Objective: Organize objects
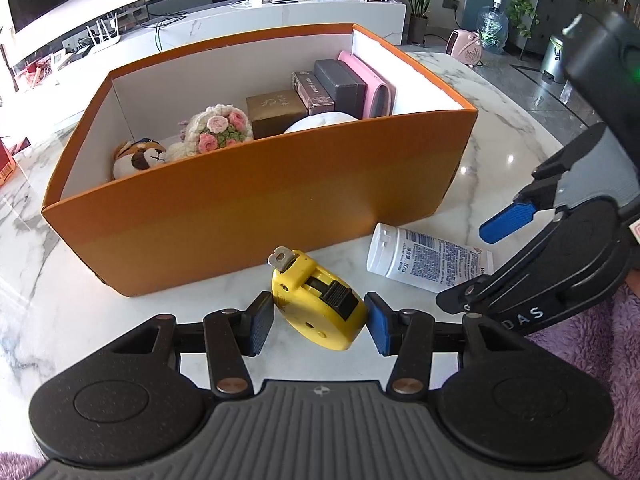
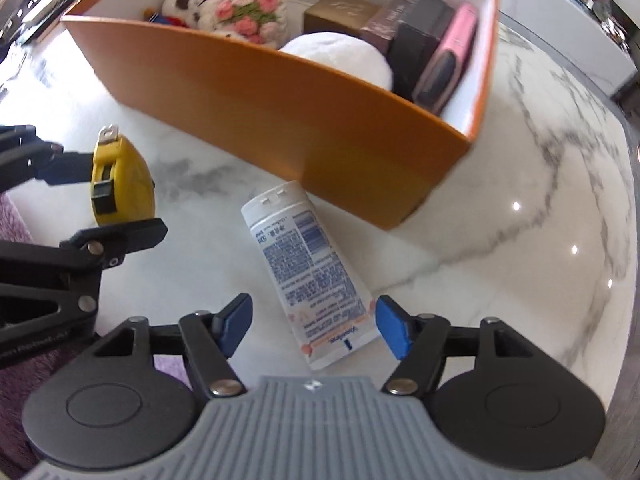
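The step in hand looks like a double pick-up: two loose items on the marble surface wait to go into the orange box, which already holds soft toys and small cases. On the left, the left gripper has its fingers apart around the yellow tape measure; the case lies between the two blue pads, the left pad seemingly just touching its side and the right one just beside it, so I judge it bracketed, not yet clamped. The box wall stands just ahead of those fingertips. The next move here calls for closing squarely on the flat sides, then lifting clear over the wall. On the right, the right gripper hovers with fingers wide apart over the tail end of the white tube, which lies flat with its cap pointing away toward the box. The pads flank the crimped end without gripping it. That hand needs to come down and close across the tube's body, since the flat tail may slip.
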### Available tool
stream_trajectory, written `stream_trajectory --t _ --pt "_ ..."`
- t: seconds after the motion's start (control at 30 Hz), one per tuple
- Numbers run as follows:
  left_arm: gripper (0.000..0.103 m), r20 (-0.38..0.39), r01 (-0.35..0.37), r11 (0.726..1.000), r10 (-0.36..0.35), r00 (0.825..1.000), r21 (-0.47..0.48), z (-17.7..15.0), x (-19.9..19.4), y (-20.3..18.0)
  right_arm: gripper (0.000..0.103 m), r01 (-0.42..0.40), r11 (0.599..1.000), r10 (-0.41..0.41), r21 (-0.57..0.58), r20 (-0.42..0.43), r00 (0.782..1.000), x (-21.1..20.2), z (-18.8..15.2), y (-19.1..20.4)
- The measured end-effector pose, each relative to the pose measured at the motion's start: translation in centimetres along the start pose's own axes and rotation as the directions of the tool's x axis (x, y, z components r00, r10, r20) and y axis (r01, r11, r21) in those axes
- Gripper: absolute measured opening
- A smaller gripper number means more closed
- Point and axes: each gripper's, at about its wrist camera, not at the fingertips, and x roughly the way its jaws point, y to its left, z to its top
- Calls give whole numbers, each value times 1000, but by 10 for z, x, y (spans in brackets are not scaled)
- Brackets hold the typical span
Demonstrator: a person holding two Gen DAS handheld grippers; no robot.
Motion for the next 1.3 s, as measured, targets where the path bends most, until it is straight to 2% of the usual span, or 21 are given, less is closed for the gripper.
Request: stream_trajectory --t 0.1,0.23,0.3,0.53,0.6,0.63,0.67,0.83,0.97,1.13,1.3 --pt "57 -9 3 1000 -4 1000 -11 1 4 3 69 -23 999 23 -26 -19 1000 10 8 -1" --pt "57 -16 7 1000 -7 1000 -19 2 8 7 67 -55 998 55 -7 -25 998 19 13 -8" --pt "57 -18 10 1000 -10 1000 -24 3 10 9 56 -57 998 57 10 -29 998 24 14 -13" --pt "57 -10 18 999 -18 1000 -34 5 4 12 47 -140 988 140 62 18 990 7 9 -24" --pt "57 -3 24 999 -24 1000 -41 6 0 13 42 -192 976 189 102 39 981 -2 5 -31" --pt "57 -1 24 999 -24 1000 -45 7 -2 14 24 -208 971 205 118 44 978 -5 4 -34" --pt "57 4 22 999 -22 1000 -46 8 -4 14 21 -217 967 213 134 47 976 -7 2 -35" --pt "57 23 19 999 -18 1000 -41 10 -12 13 21 -192 968 186 162 56 981 -11 -4 -34" --pt "57 42 18 999 -17 999 -31 12 -23 12 19 -203 964 188 171 104 977 -31 -2 -29" --pt "58 78 49 998 -47 996 -30 22 -42 16 18 -216 964 184 154 195 963 -71 1 -25" --pt "57 125 71 997 -69 990 -14 40 -62 26 18 -267 949 212 165 290 933 -110 11 -32"
